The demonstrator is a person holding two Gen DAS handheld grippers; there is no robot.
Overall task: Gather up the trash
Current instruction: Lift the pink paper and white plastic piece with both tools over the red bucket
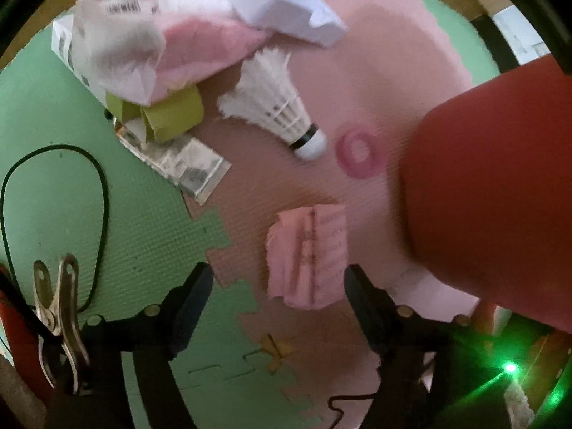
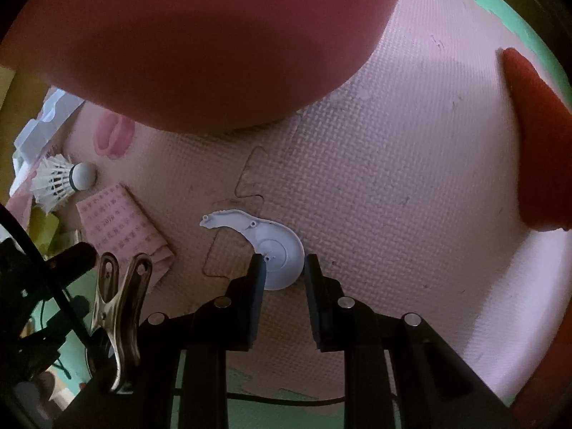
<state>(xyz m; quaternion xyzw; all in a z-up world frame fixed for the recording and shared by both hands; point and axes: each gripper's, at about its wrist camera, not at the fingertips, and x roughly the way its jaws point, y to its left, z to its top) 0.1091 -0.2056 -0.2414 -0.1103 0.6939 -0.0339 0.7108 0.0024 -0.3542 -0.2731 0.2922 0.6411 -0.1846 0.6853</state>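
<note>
My left gripper (image 1: 278, 270) points down at the foam floor mat and stands open wide. A folded pink printed paper (image 1: 307, 254) lies flat between its fingers, with the pads clear of it. Beyond it lie a white shuttlecock (image 1: 275, 107) and a pink ring (image 1: 359, 155). My right gripper (image 2: 284, 261) is shut on the round end of a white plastic piece (image 2: 275, 243), whose curved arm sticks out to the left. In the right wrist view the pink paper (image 2: 121, 221) and shuttlecock (image 2: 60, 182) lie at the left.
A pile of crumpled white paper (image 1: 282, 3), pink-white wrapping (image 1: 143, 46), yellow-green card (image 1: 171, 114) and a silver wrapper (image 1: 178, 159) lies further off. A big red rounded object (image 1: 493, 196) fills the right side, blurred and close. A black cord loop (image 1: 103, 186) lies on the green mat.
</note>
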